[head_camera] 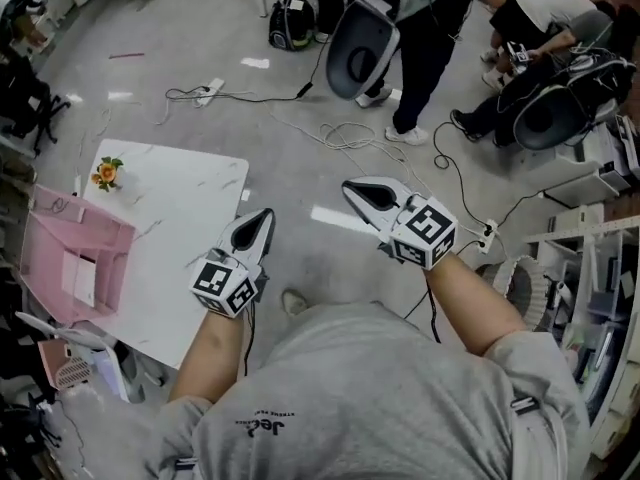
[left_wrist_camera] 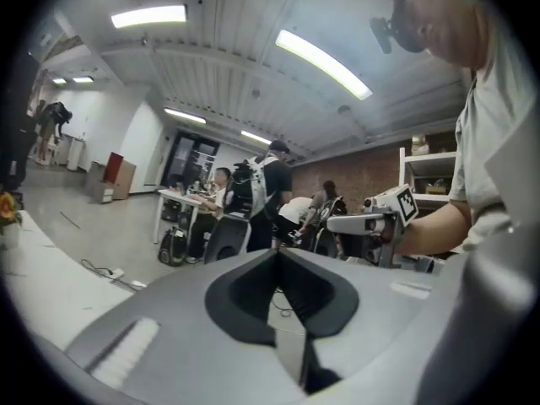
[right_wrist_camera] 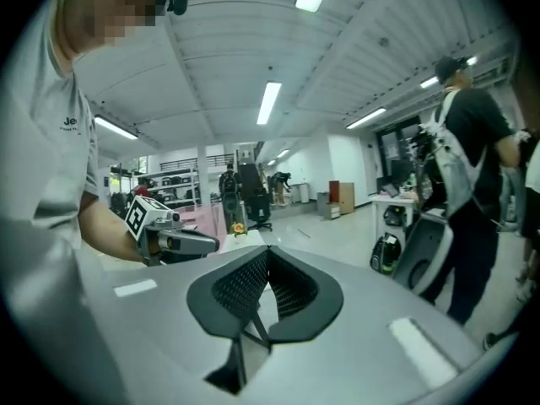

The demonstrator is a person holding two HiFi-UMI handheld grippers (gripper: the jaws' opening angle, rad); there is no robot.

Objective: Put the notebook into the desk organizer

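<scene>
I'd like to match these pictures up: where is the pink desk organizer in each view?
Head view: desk organizer at the left edge, on the white table.
Left gripper view: not in it.
Right gripper view: desk organizer left of centre.
Shared landmark: the orange flower, in all three.

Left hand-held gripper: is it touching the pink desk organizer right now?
Apart. The head view shows the left hand-held gripper at the table's edge, with bare white tabletop between it and the pink desk organizer.
</scene>
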